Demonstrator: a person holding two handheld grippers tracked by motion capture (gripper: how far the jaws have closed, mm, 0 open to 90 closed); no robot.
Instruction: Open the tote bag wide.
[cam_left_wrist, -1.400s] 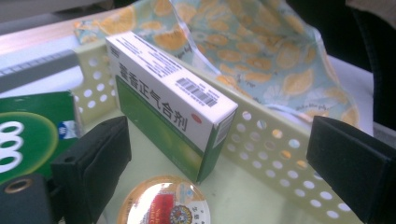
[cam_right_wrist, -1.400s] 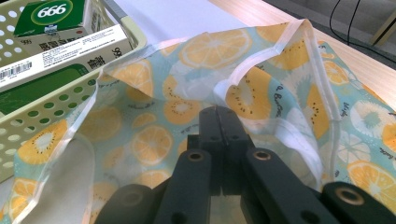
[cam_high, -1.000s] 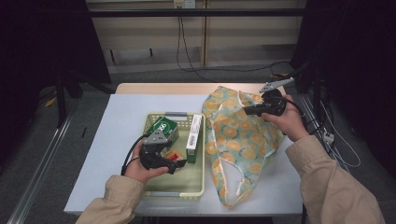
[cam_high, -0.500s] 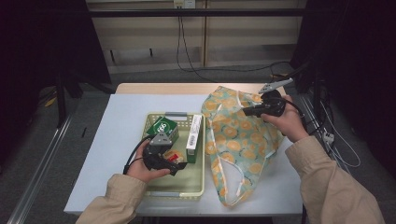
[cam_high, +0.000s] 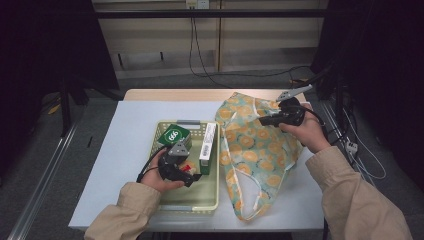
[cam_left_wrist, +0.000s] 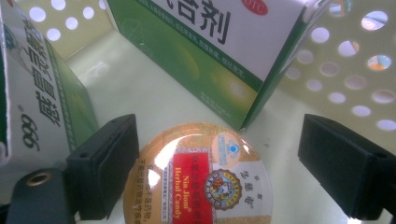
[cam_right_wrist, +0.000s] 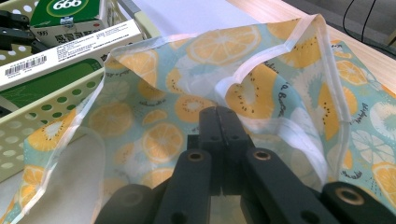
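High view: the left tongs (cam_high: 192, 175) reach into the yellow basket (cam_high: 210, 202) near the bench's front edge. Left gripper view: jaws apart, just closing, flanking the candy tin (cam_left_wrist: 198, 179). Right gripper view: right tongs (cam_right_wrist: 219, 121) clamp the fruit-print bag (cam_right_wrist: 154, 116).

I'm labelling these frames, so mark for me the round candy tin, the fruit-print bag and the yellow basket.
Round candy tin (cam_left_wrist: 198, 179), left gripper view, on its red lid label.
Fruit-print bag (cam_high: 255, 150), high view, on the middle of the cloth.
Yellow basket (cam_high: 192, 206), high view, on its near rim.
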